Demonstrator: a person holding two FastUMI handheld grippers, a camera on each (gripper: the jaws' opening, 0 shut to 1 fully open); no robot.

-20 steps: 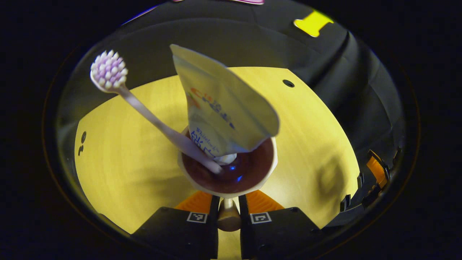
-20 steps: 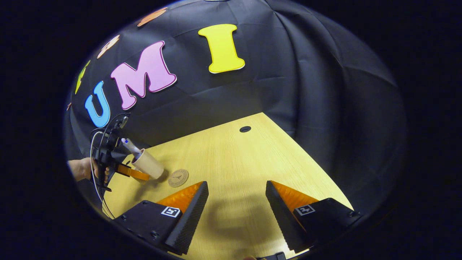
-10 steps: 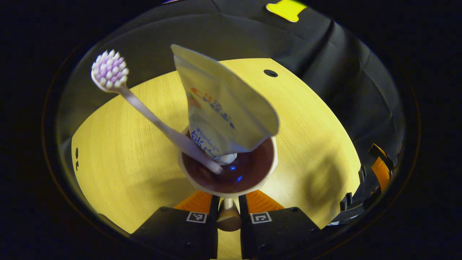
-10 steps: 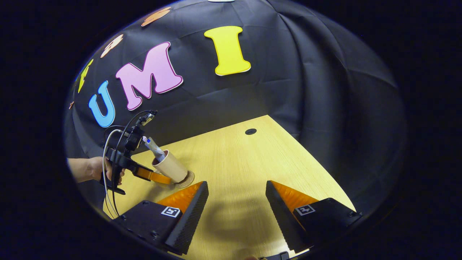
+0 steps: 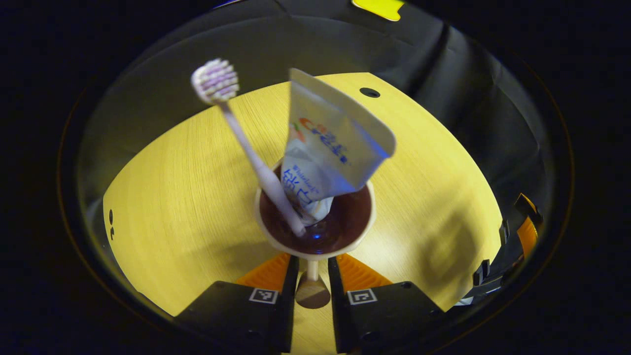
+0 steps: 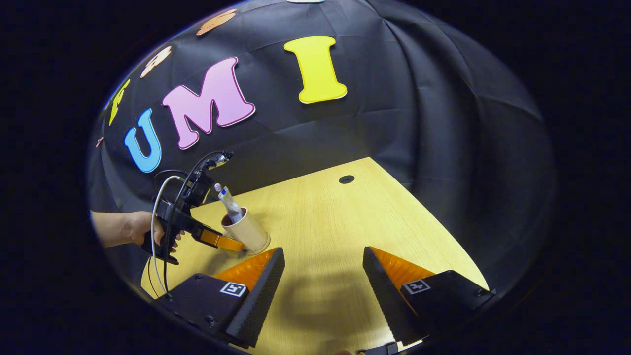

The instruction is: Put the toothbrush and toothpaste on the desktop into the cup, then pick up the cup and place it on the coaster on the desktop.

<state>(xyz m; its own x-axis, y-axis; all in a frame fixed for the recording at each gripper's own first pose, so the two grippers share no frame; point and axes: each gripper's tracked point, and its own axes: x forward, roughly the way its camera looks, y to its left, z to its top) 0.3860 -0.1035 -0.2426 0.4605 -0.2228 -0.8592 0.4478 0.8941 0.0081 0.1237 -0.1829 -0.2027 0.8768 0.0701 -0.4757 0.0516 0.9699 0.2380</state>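
Pale yellow wood-grain desk runs back to a black cloth wall, and on it stands one cream paper cup with a dark brown inside, holding one white toothbrush with purple-and-white bristles and one white toothpaste tube with blue print, both leaning out over the rim. Left claw is narrowed around the cup's thin handle, its two fingers close on either side near the rim, though whether both actually press on it is hard to judge from this angle. From the right gripper view the same cup sits upright with a hand behind the left claw; a thin brown disc edge, probably the one round coaster, peeks from under the cup's base, mostly hidden. Right claw hangs wide open over bare desk, holding nothing, well apart from the cup.
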